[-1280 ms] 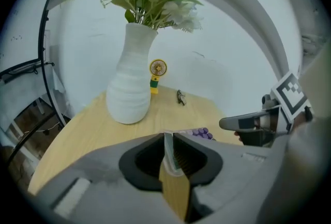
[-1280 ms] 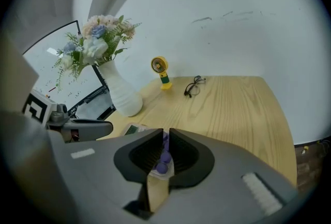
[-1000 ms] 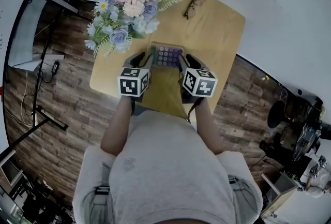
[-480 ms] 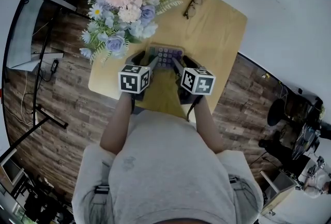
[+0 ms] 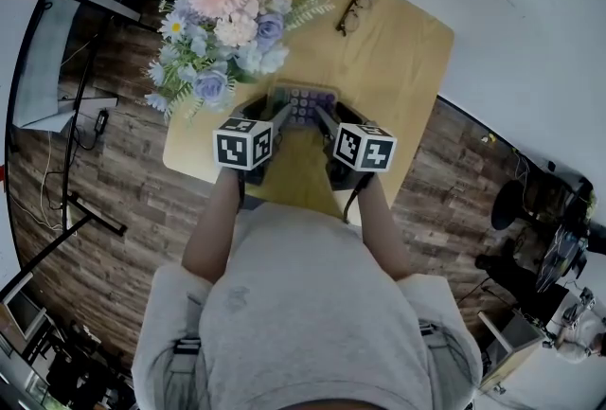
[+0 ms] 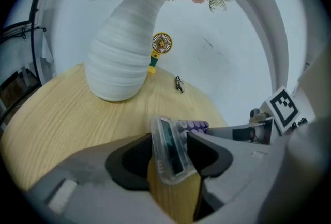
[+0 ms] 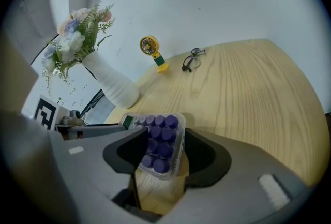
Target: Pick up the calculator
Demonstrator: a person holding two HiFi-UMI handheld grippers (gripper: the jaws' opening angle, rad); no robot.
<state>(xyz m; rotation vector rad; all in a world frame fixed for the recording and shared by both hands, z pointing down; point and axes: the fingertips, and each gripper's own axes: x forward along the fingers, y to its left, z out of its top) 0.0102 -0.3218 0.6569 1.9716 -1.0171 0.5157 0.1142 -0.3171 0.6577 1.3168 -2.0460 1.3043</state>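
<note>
The calculator (image 5: 301, 102), in a clear case with purple keys, sits on the wooden table (image 5: 398, 48) near its front edge. My left gripper (image 5: 270, 108) reaches over its left end. In the left gripper view the display end (image 6: 170, 150) stands tilted between the wide jaws, which are closing, its edges close to both pads. My right gripper (image 5: 336, 111) reaches over the right end. There the key end (image 7: 160, 143) lies between wide-open jaws, with a gap at the right pad.
A white ribbed vase (image 6: 124, 47) of pastel flowers (image 5: 227, 10) stands just behind the left gripper. Glasses (image 5: 352, 10) and a small yellow fan (image 7: 152, 49) lie at the table's far side. Wooden floor surrounds the table.
Both grippers' fingers have spread wider around the calculator's ends. The hands have hardly shifted, and the calculator stays in its place on the table.
</note>
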